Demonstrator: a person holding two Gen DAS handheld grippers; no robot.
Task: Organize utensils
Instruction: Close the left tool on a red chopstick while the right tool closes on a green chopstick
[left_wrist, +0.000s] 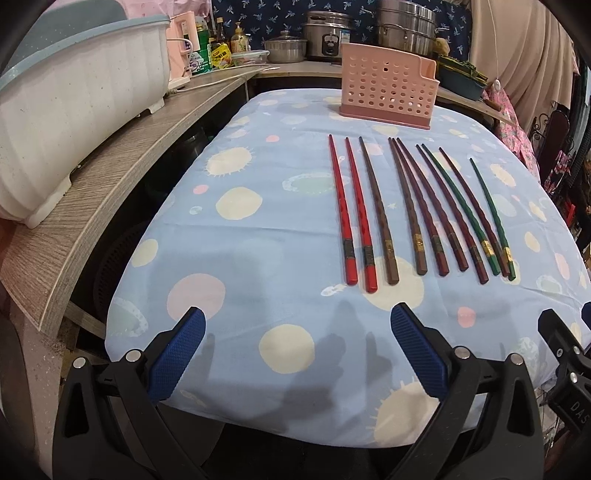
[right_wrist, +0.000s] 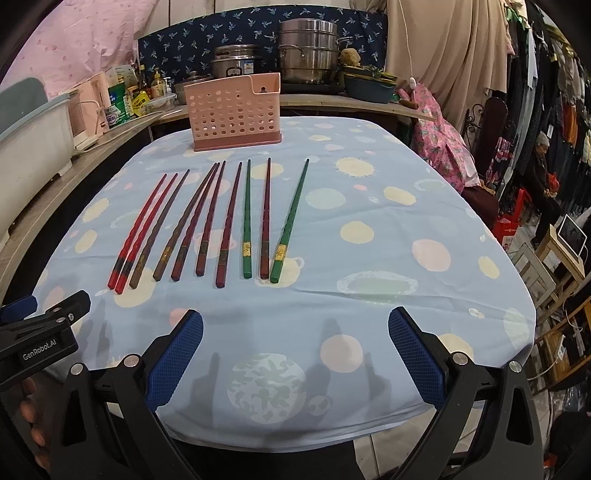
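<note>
Left wrist view shows your left gripper (left_wrist: 295, 354) with jaws spread, holding nothing, over the near edge of the table (left_wrist: 258, 258). Your right gripper (right_wrist: 295, 354) is spread and empty too. Ten chopsticks (left_wrist: 417, 210) lie side by side before the pink holder (left_wrist: 384, 92).

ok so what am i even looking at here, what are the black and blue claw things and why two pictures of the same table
The claws are handheld tools a person carries, one per hand, each with a camera looking forward along it. One picture is from the left gripper, the other from the right gripper. Both have their jaws open, holding nothing. On the spotted tablecloth lie ten chopsticks in a row: red, brown, dark red and green. Behind them stands a pink perforated holder. Pots and bottles sit on the counter beyond. Nothing has been picked up yet.
</note>
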